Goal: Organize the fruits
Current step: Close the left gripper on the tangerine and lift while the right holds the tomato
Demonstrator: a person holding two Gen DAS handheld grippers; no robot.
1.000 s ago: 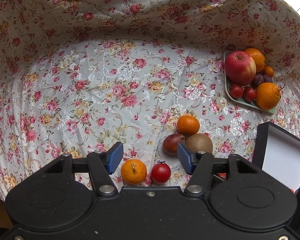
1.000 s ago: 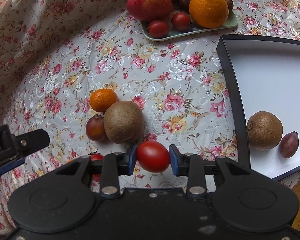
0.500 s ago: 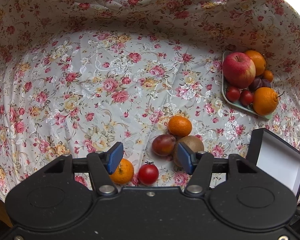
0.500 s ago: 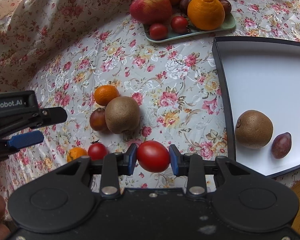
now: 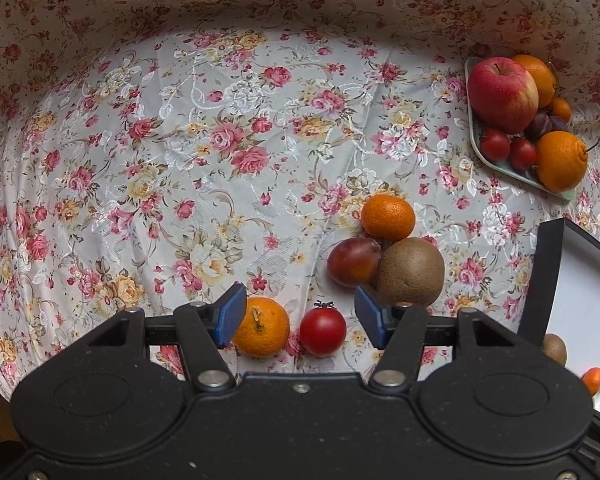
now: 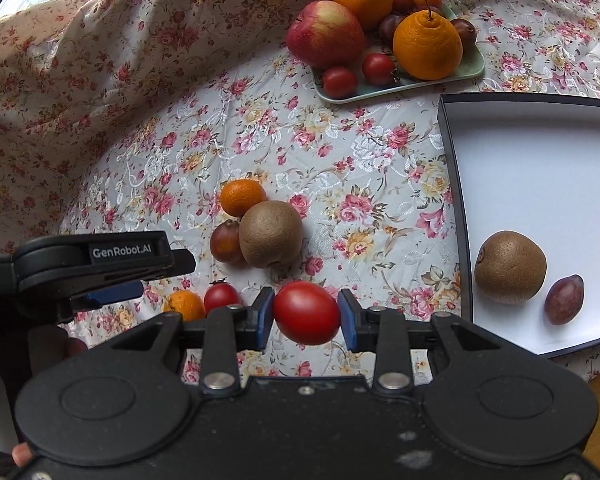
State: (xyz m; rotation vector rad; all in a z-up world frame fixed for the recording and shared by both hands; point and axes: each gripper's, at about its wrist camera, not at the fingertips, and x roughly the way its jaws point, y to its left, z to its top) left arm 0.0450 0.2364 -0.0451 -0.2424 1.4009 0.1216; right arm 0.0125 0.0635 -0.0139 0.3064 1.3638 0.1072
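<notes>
My right gripper (image 6: 306, 314) is shut on a red tomato (image 6: 306, 312), held above the floral cloth just left of the white box (image 6: 540, 152). The box holds a kiwi (image 6: 510, 267) and a plum (image 6: 563, 299). My left gripper (image 5: 300, 320) is open and empty; a small orange (image 5: 262, 332) and a cherry tomato (image 5: 323, 331) lie on the cloth between its fingers. Beyond them sit a plum (image 5: 353, 262), a kiwi (image 5: 411, 271) and a mandarin (image 5: 387, 217). The left gripper also shows in the right wrist view (image 6: 112, 294).
A green tray (image 6: 474, 68) at the back holds an apple (image 6: 326, 34), oranges, tomatoes and plums. The floral cloth (image 5: 180, 140) rises in folds at the back and left. The box's black wall (image 5: 544, 280) stands at the right.
My left gripper has moved in over the small orange and cherry tomato, which now lie between its fingers. My right gripper has lifted and drawn back slightly with the tomato.
</notes>
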